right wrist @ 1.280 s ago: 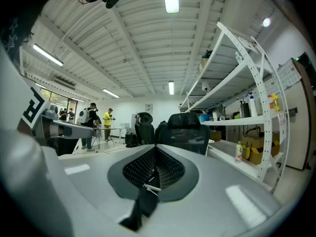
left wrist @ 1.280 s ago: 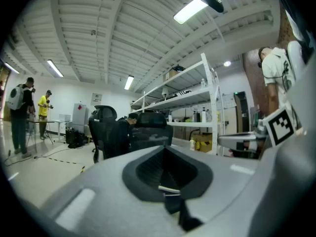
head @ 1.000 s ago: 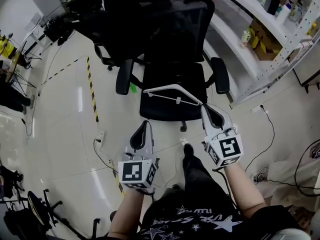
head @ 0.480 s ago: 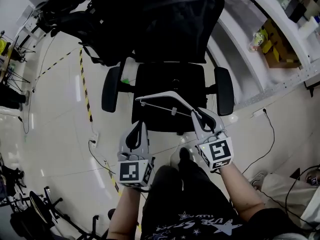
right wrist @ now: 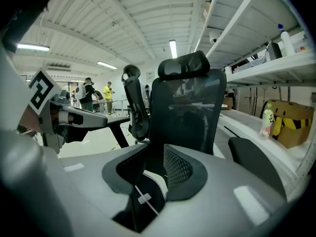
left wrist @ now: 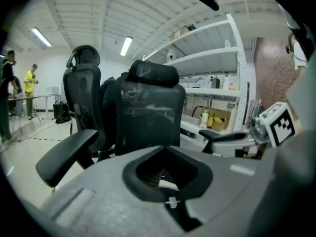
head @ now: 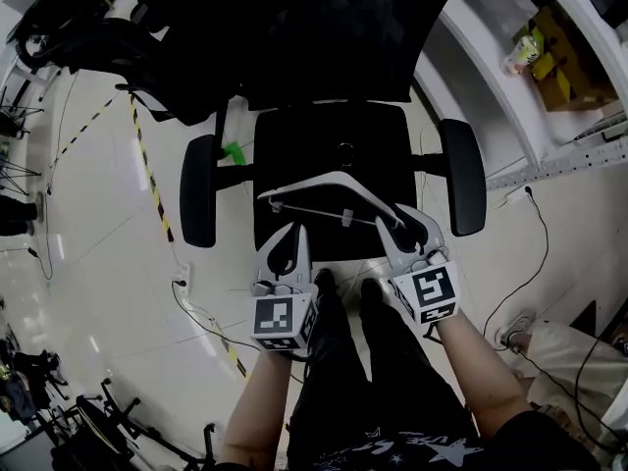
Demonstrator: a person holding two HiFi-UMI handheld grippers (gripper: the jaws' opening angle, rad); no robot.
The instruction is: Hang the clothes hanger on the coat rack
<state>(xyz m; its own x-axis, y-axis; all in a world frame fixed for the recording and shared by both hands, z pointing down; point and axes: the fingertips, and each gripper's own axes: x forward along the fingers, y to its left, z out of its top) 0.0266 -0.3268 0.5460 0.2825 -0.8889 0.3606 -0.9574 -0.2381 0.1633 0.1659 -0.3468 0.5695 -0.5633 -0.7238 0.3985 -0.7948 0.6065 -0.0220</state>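
Hanger (head: 334, 176) in the head view: white, thin, with a slim crossbar and a small clip at its middle. Seems to lie flat across the front half of the black chair seat (head: 294, 135). By the look, light and stiff, of smooth plastic, so probably slippery under the pads and quick to swing if pinched at one tip only. Better to take hold on the thicker shoulder, close to the middle, and to leave the weak-looking crossbar alone. Left gripper (head: 299, 229) just short of the left part of the crossbar, apparently without touching it. Right gripper (head: 397, 219) at the right shoulder end, with that end reaching in between the jaws. No coat rack to find here.

Left gripper view: jaws together at the tips, nothing pinched there. Low in the opening behind the tips, a pale bit, too small to name with certainty. Beyond the tips, the mesh backrest (left wrist: 150, 117) of the chair.

Right gripper view: jaws partly apart, having just been opening. White arm of the hanger in the gap between them, not pressed from both sides as far as can be seen. Loose, then, and not gripped. Beyond the tips, again the backrest, and no coat rack either.
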